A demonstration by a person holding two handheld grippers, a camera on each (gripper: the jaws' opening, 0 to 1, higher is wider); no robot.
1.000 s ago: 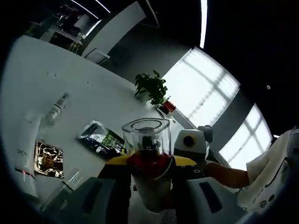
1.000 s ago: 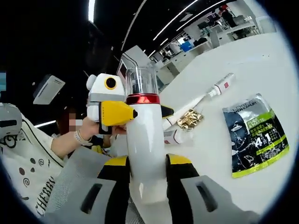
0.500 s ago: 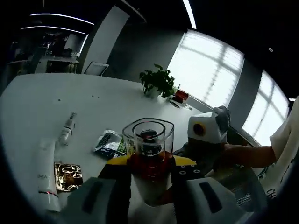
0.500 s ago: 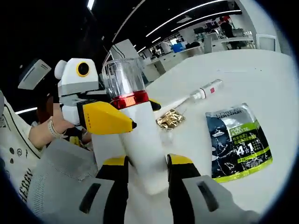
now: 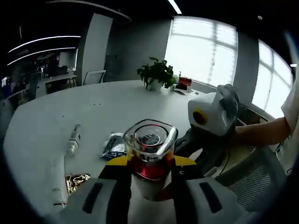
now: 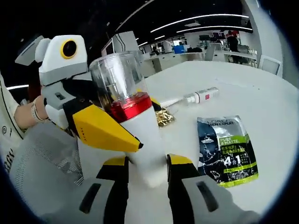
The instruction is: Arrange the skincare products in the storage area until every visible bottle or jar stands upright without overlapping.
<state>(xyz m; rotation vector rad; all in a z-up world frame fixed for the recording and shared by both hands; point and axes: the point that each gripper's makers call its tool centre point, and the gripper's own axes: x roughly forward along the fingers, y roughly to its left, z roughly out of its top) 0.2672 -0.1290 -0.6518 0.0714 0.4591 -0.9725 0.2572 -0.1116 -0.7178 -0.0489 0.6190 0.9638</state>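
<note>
Bottle (image 6: 140, 140) – white, with red ring and clear cap – is held above the table (image 6: 261, 98), clenched by both the left gripper (image 5: 149, 175) and right gripper (image 6: 145, 172).

Sachet (image 6: 227, 150) reads "PURE & MATTE" ("4 1" below).
</note>
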